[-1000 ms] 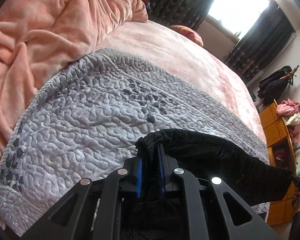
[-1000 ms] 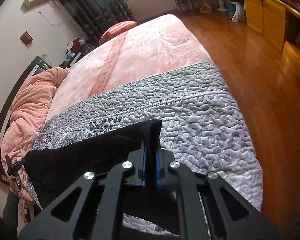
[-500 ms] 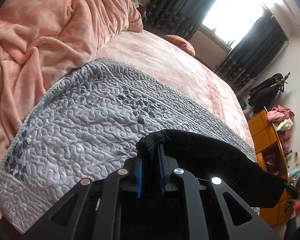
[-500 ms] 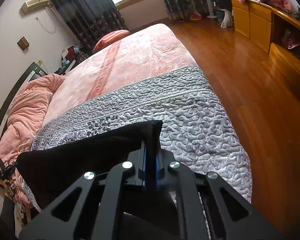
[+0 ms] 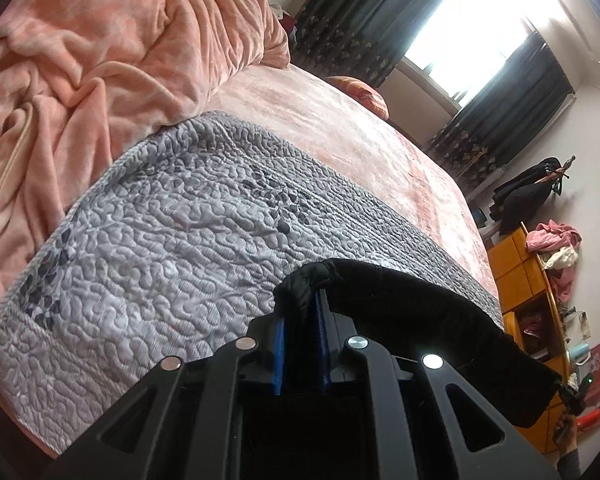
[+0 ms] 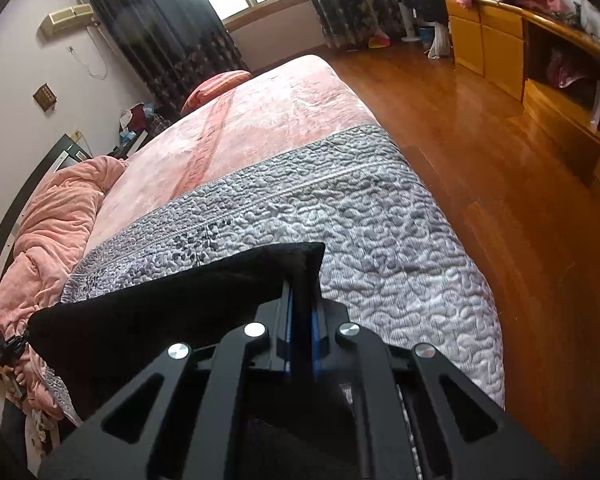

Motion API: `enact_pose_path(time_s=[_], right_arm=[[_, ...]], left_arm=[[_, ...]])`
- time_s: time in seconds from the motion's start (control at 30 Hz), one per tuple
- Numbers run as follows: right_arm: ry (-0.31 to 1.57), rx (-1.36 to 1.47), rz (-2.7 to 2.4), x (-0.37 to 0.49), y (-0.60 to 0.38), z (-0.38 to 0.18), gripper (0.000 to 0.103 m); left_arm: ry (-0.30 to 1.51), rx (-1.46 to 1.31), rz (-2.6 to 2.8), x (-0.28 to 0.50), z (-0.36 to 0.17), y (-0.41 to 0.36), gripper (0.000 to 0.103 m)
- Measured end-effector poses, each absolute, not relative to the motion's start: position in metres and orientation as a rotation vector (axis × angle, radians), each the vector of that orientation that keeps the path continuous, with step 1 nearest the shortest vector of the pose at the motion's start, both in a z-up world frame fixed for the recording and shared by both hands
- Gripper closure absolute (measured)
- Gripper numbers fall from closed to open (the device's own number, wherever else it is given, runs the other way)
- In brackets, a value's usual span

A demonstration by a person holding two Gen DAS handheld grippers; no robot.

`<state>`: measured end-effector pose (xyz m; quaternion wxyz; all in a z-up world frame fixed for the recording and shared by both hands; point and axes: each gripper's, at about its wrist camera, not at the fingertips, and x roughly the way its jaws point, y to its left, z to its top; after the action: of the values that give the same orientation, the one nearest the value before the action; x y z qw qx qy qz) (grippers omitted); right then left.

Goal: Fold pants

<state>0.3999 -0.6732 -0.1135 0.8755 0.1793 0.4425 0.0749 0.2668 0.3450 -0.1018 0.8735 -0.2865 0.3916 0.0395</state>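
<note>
The black pants (image 5: 420, 312) hang stretched between my two grippers, lifted above the grey quilted bedspread (image 5: 172, 248). My left gripper (image 5: 302, 300) is shut on one bunched corner of the pants. My right gripper (image 6: 302, 300) is shut on the other corner of the pants (image 6: 172, 312), whose top edge runs taut to the left. The other gripper shows small at the far end of the cloth in each view. The lower part of the pants is hidden behind the gripper bodies.
A rumpled pink blanket (image 5: 92, 60) lies heaped at the bed's left side. Pink sheet (image 6: 268, 112) covers the far bed, with a pillow (image 6: 216, 84). Wooden floor (image 6: 520, 208) and an orange cabinet (image 6: 540, 52) with clothes lie right of the bed.
Both grippers have risen and pulled back from the bed with the pants held taut between them. More of the bedspread and floor shows in both views.
</note>
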Motion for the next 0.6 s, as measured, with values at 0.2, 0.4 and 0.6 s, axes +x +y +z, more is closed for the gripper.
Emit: enact_pose_path(time_s=[0.2, 0.4, 0.6], right_arm=[[0.918, 0.375, 0.139, 0.373, -0.674, -0.123, 0.097], [0.911, 0.375, 0.133, 0.351, -0.675, -0.127, 0.097], [0.907, 0.368, 0.125, 0.33, -0.675, -0.132, 0.097]], left_arm=[[0.814, -0.62, 0.082, 0.248, -0.105, 0.345, 0.09], [0.808, -0.636, 0.084, 0.233, -0.106, 0.347, 0.09], [0.807, -0.661, 0.089, 0.217, -0.112, 0.35, 0.09]])
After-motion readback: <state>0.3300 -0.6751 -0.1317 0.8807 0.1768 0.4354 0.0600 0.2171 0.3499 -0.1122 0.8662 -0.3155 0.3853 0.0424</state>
